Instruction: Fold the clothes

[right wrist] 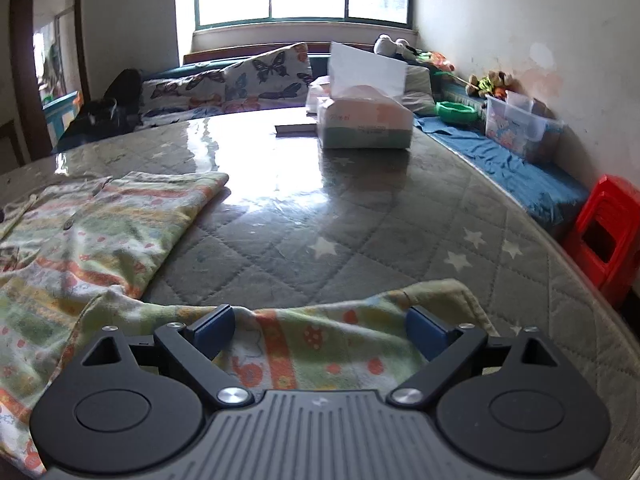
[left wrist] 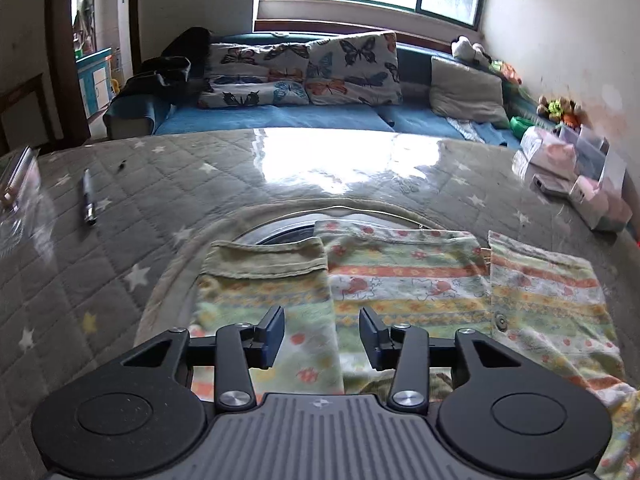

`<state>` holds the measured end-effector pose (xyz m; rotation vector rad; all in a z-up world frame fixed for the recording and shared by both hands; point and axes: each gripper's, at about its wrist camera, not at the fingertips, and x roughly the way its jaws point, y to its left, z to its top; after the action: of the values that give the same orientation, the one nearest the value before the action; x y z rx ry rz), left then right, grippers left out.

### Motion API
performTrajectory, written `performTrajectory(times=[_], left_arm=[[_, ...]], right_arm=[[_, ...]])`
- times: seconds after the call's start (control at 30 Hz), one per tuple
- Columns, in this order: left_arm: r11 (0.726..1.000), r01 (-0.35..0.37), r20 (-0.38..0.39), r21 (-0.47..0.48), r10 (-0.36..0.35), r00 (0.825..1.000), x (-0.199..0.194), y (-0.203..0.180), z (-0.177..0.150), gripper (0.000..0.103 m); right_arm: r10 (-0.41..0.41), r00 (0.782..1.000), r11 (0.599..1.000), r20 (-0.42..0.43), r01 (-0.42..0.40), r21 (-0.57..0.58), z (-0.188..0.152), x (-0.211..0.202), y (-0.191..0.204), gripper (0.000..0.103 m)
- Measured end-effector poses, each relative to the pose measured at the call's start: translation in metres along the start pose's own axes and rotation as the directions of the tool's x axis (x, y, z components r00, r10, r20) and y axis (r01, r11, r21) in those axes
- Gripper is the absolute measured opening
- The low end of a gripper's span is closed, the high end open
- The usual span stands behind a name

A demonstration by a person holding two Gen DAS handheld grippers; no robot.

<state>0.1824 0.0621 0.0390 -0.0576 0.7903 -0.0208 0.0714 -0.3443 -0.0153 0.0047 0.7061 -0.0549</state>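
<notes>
Folding looks partly done. Left gripper [left wrist: 322,338], jaws spread, hovers over the patterned pajama top [left wrist: 404,280]; left sleeve [left wrist: 264,280] already folded inward. Right gripper [right wrist: 320,334], spread wide, straddles the loose right sleeve [right wrist: 320,344], possibly touching, on the quilted table [right wrist: 360,216].

A pen [left wrist: 89,197] lies on the quilted table [left wrist: 168,184]; tissue box [right wrist: 365,120] sits far across.
</notes>
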Motion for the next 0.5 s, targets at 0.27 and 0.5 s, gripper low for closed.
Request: performTrajectory(times=[0.27, 0.5], left_arm=[[0.999, -0.027, -0.041, 0.018, 0.028, 0.999, 0.027, -0.005, 0.001, 0.045], [0.999, -0.042, -0.052, 0.032, 0.043, 0.998, 0.035, -0.005, 0.001, 0.044]], right_arm=[[0.108, 0.994, 0.988, -0.002, -0.107, -0.108, 0.016, -0.003, 0.036, 0.095], [0.202, 0.979, 0.965, 0.000, -0.199, -0.170, 0.027, -0.004, 0.063, 0.095]])
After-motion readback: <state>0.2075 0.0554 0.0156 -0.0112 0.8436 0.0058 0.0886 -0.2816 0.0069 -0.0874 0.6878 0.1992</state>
